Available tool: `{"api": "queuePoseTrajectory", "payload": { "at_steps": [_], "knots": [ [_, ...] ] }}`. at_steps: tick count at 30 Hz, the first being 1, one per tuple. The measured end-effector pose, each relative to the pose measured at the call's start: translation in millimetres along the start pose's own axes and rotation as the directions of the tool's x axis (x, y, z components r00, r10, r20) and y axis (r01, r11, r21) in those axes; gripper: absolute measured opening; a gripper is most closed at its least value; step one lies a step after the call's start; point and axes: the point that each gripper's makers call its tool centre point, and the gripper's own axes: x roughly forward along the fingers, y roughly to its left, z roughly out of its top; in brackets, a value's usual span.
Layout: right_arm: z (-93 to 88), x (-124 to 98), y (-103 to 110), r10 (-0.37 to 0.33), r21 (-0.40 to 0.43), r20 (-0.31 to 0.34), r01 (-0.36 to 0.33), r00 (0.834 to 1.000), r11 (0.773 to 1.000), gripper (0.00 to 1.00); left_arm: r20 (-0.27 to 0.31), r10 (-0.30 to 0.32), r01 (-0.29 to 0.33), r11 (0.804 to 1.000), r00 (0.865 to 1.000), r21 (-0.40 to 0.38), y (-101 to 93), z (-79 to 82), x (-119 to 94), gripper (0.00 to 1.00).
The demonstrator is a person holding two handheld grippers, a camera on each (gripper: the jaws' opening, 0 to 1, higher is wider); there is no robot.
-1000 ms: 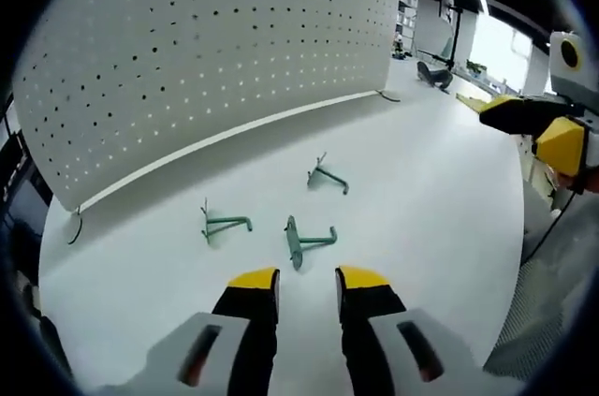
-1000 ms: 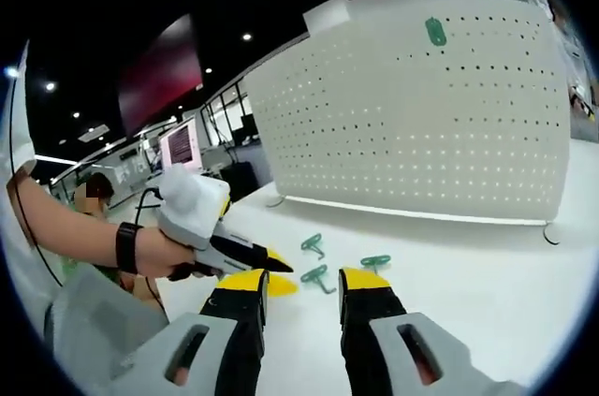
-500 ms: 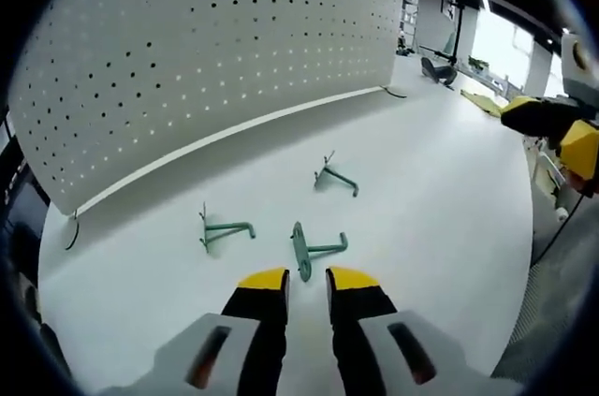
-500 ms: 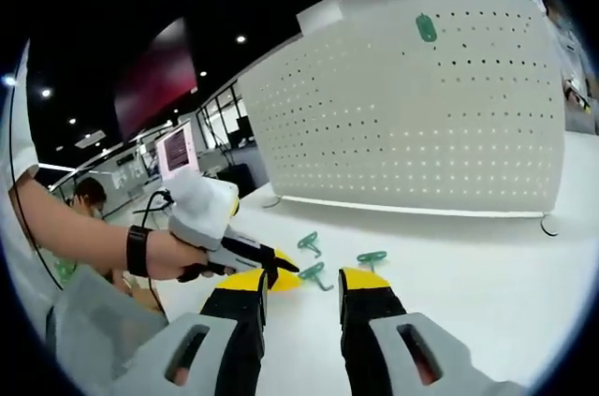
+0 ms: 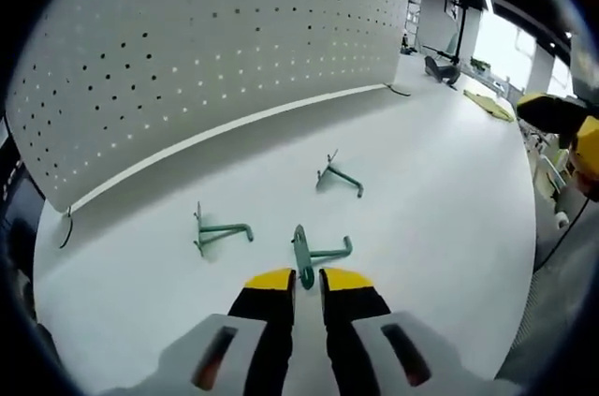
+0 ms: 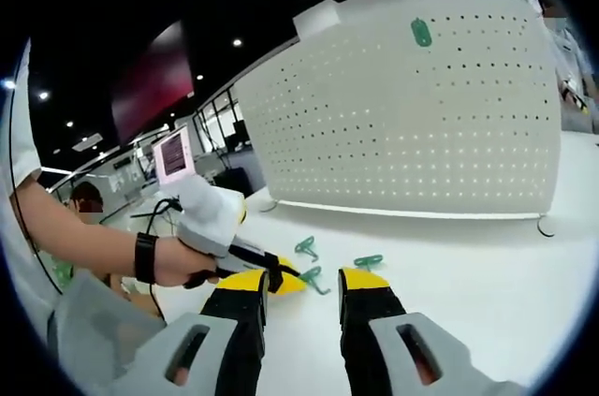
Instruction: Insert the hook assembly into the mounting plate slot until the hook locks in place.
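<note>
Left gripper (image 5: pixel 306 278) jaws nearly closed around the plate end of the nearest green hook (image 5: pixel 315 253) on the white table (image 5: pixel 440 199), two more hooks beyond toward the pegboard (image 5: pixel 206 40), right gripper (image 6: pixel 303 281) jaws apart, holding nothing, pegboard behind carrying one mounted hook (image 6: pixel 421 33).

White counter (image 5: pixel 449 199) under my gripper views, three green hooks (image 5: pixel 318 253) lying apart on it, perforated white board (image 5: pixel 206 50) standing along its far side
</note>
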Motion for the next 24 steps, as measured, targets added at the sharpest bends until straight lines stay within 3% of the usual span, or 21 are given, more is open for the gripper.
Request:
{"api": "queuePoseTrajectory", "payload": {
  "at_steps": [24],
  "knots": [
    [0.2,-1.6,1.1,-0.011,0.005,0.0,0.011,1.0,1.0,0.3,-0.005,-0.027,0.027,1.0,1.0,0.005,-3.7,-2.2,-0.6,0.04]
  ]
}}
